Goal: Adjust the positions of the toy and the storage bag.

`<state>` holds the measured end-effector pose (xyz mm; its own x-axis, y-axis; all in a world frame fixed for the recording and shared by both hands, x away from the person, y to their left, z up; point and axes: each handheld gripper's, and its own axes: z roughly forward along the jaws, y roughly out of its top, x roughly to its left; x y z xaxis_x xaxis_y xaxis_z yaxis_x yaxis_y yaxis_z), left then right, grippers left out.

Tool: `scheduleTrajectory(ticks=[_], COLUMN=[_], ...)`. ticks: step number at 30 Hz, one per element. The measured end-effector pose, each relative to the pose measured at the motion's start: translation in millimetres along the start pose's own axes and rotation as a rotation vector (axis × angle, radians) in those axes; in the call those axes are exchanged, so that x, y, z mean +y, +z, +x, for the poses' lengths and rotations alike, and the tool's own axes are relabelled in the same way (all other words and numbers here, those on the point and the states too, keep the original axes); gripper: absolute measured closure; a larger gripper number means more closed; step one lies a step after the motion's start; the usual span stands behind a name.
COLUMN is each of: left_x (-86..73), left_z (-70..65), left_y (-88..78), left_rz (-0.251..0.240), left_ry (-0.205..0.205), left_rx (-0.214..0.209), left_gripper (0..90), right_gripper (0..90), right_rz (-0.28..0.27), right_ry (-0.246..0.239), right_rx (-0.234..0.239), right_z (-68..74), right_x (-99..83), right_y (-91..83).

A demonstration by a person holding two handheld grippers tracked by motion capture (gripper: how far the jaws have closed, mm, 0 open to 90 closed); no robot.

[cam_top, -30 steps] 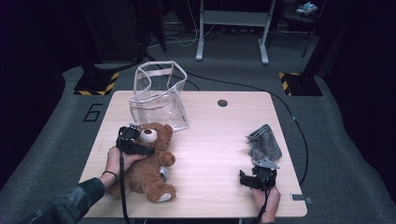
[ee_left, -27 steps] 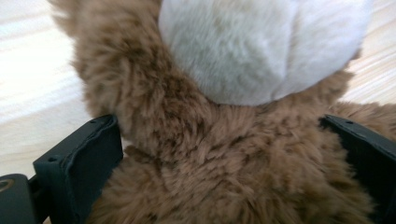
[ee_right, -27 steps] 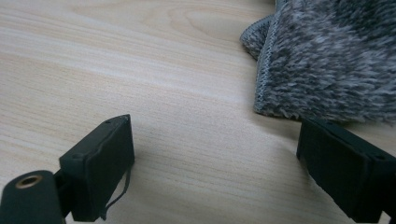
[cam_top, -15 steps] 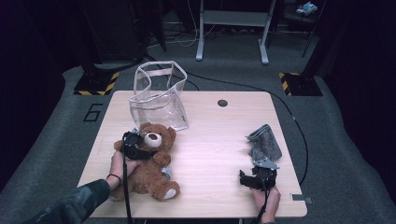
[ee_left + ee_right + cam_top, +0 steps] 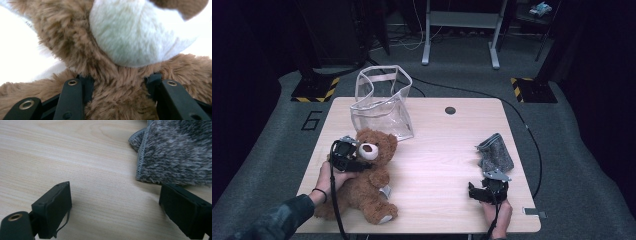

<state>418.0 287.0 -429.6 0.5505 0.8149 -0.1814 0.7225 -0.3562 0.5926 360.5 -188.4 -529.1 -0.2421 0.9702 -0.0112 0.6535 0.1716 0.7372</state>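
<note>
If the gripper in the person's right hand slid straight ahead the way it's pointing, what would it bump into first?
Most likely the grey fuzzy cloth. The right gripper has its jaws open over bare table, and the cloth's near edge lies just ahead of the right-hand jaw. How far off is hard to judge.

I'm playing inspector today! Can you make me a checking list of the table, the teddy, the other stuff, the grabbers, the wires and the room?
Surface: wooden table, one round hole.
Job's things: teddy bear lying beside the clear bag.
Clutter: grey fuzzy cloth.
Grippers: left gripper has just closed on the bear's neck; right gripper open, near the cloth.
Cables: black cable past the table's right edge.
Surroundings: grey carpet, metal stand.
</note>
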Motion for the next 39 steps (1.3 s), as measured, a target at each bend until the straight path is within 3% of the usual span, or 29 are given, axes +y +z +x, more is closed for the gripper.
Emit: scheduleTrajectory(ticks=[5,6,8,13,20,28,29,33,37,39], left_x=[-8.4,-9.0,-11.2,-12.6,-4.6,22.3,26.9,48.5,74.2,86.1], left_z=[10.5,14.2,17.1,26.2,14.9,13.2,13.2,16.8,24.8,30.4], left_y=[-4.3,-4.3,0.3,17.8,11.1,-26.3,-31.1,-45.7,-56.2,-58.8], left_rz=[0.046,0.076,0.09,0.098,0.095,-0.053,-0.076,-0.172,-0.218,-0.245], left_ry=[-0.042,-0.032,-0.066,-0.11,-0.054,-0.019,-0.031,-0.052,-0.011,-0.03], left_rx=[-0.007,-0.019,-0.02,-0.018,0.017,0.065,0.068,0.092,0.146,0.162], left_gripper=[55.8,55.6,54.5,41.8,25.4,18.3,18.3,16.7,16.1,15.9], right_gripper=[10.1,10.1,10.1,10.2,10.1,10.1,10.1,10.1,10.1,10.0], right_rz=[-0.001,-0.001,0.0,-0.001,0.0,0.0,0.0,0.001,0.001,0.001], right_ry=[0.0,0.0,0.0,0.0,0.0,0.0,-0.001,-0.002,-0.002,-0.001], right_rx=[0.0,0.0,-0.001,-0.001,0.0,0.0,0.0,0.001,0.001,0.001], right_z=[0.1,0.1,0.1,0.1,-0.2,-0.2,-0.3,-0.4,-0.6,-0.5], right_x=[0.0,0.0,0.1,0.0,0.0,0.1,0.1,0.1,0.1,0.1], right_y=[0.1,0.1,0.0,0.1,0.0,0.1,0.1,0.1,0.2,0.2])
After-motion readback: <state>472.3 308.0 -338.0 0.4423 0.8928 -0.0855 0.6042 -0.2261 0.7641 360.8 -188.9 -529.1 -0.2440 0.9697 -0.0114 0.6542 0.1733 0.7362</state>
